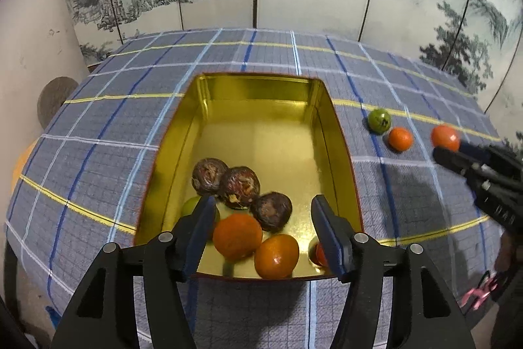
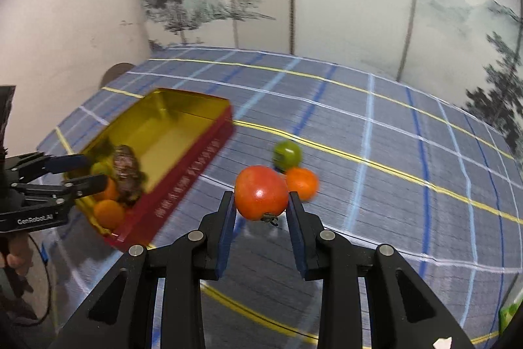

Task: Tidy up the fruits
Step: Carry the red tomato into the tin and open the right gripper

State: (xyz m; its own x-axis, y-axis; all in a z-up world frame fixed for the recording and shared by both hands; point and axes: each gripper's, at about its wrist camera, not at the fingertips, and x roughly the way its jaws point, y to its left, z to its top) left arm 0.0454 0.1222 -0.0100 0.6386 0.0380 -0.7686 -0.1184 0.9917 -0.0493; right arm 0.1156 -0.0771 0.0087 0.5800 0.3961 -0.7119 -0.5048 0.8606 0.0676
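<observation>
Over the gold-lined rectangular tin (image 1: 340, 152), the left gripper (image 1: 264, 208) hangs half open and empty above oranges and dark wrinkled fruits. At three o'clock from it, the right gripper (image 2: 261, 201) pinches a smooth red-orange tomato (image 2: 261, 192) across its middle; likely soft, slippery, easily bruised.

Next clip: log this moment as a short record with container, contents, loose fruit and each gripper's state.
container: gold-lined tin with red outer wall, on the plaid tablecloth
contents: three brown fruits, two oranges, a green fruit, partly hidden
loose fruit: green fruit and orange on the cloth
left gripper: open over the tin, holding nothing
right gripper: shut on red tomato, clear of the cloth
</observation>
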